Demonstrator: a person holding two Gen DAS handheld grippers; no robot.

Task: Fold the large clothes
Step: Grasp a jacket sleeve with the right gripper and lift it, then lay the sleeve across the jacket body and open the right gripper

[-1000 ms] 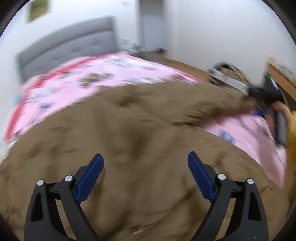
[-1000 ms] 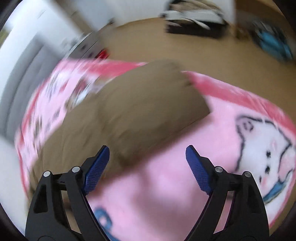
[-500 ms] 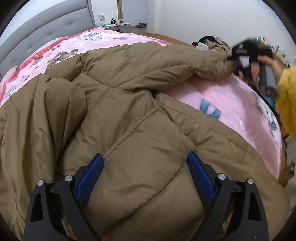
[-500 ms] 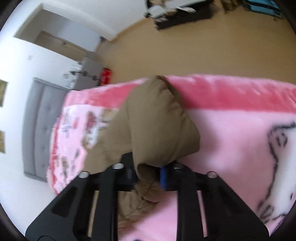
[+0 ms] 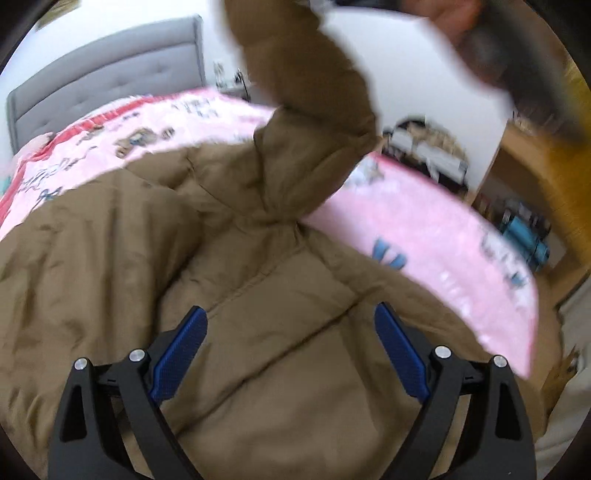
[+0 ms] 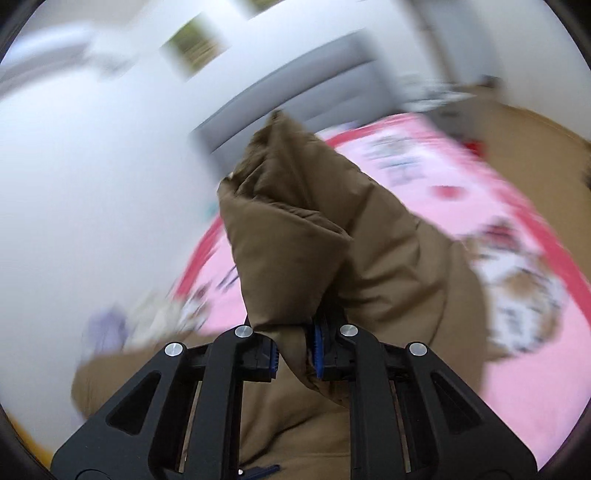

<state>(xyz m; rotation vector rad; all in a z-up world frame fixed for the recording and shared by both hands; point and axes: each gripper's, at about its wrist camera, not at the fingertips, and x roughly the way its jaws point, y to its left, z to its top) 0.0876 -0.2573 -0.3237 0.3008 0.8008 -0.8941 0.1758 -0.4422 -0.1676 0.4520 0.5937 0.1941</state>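
1. Brown puffer jacket [image 5: 229, 295] lies spread on the bed's pink blanket [image 5: 443, 236].
2. Right gripper [image 6: 295, 354]: jaws narrow, clamped on the jacket sleeve [image 6: 291, 240]; sleeve end stands up above the bed.
3. Left gripper [image 5: 291, 354]: jaws wide, nothing between them, hovering over the jacket body.
4. Left view shows the raised sleeve hanging from a blurred hand [image 5: 450, 18] at top.
5. Grey headboard [image 5: 110, 85] behind.

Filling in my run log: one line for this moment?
right gripper: shut on jacket sleeve, raised | left gripper: open above jacket body | bed
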